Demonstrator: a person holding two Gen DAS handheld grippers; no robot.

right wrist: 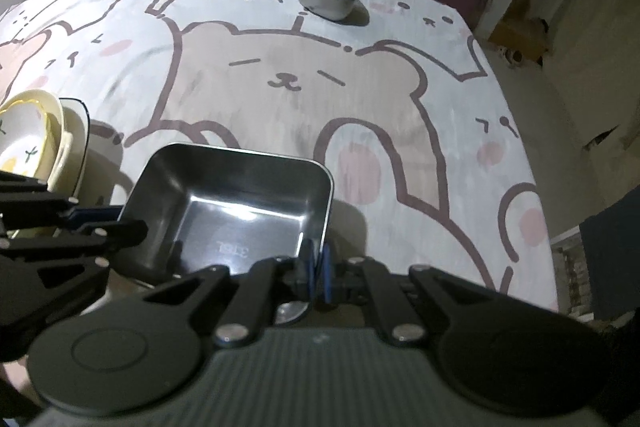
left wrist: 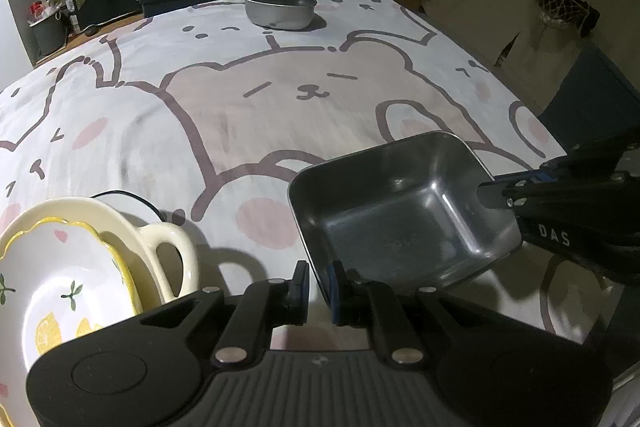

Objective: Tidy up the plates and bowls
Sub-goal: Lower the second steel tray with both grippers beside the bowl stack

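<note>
At lower centre of both views, left gripper (left wrist: 317, 285) and right gripper (right wrist: 316, 269) each pinch a rim of the square steel tray (left wrist: 400, 203) above the worktop (left wrist: 280, 99); uneven pulling could tilt or drop it onto the stacked ceramic bowls (left wrist: 76, 267).

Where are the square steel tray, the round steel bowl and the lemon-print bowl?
square steel tray (right wrist: 240, 203): right wrist view, on its inner floor.
round steel bowl (left wrist: 280, 9): left wrist view, on its outer wall.
lemon-print bowl (left wrist: 68, 287): left wrist view, on its white inside.
</note>
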